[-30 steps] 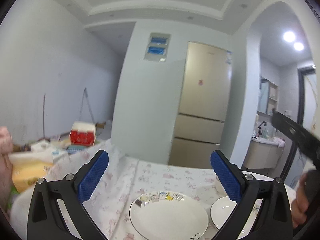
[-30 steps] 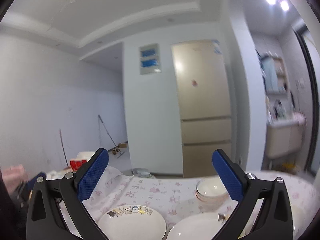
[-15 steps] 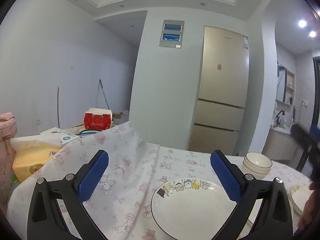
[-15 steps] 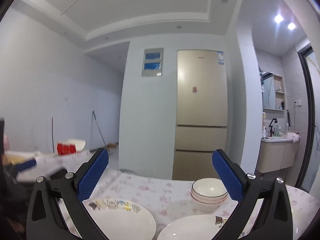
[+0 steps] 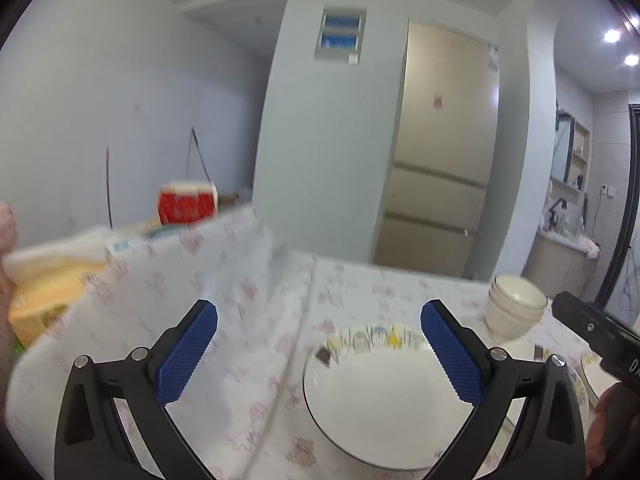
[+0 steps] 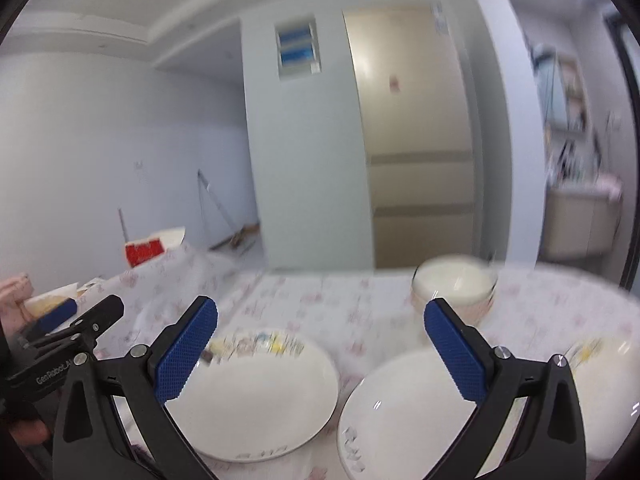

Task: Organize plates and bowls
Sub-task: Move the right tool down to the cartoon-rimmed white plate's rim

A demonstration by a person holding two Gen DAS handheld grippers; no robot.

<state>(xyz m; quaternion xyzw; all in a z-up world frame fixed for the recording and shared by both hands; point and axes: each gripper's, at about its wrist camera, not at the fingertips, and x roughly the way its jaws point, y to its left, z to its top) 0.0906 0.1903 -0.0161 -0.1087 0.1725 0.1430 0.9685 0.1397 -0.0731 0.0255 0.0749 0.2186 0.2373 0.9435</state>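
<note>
Now we see the plate (image 5: 390, 404) lying flat on the tablecloth (image 5: 240, 320), low and just inside the right-hand jaw of our left gripper (image 5: 319, 356); that jaw's blue pad covers part of the plate's decorated far rim. Our left gripper's jaws stand wide apart and hold nothing. Beyond the right jaw, further out, a stack of bowls (image 5: 514, 310) sits on the cloth, and past the jaw's outer side the rim of another plate shows, half hidden. At the far right edge we see the black body of the right gripper (image 6: 321, 354) and part of the hand on it.

From the right wrist view the same plate (image 6: 256, 396) lies below the left jaw and reaches toward the middle of the gap. A second plate (image 6: 404, 412) lies just beside it, under the right jaw; whether their rims touch we cannot tell. A third plate (image 6: 600, 392) lies outside the right jaw. The bowls (image 6: 454, 286) stand beyond the right jaw's tip, blurred. These jaws too are spread wide with nothing between the pads.

Outside the left jaw, far back, we see a red box (image 5: 187, 203) and a yellow pack (image 5: 48, 292) at the cloth's edge. A fridge (image 5: 440, 152) stands straight ahead beyond the table
</note>
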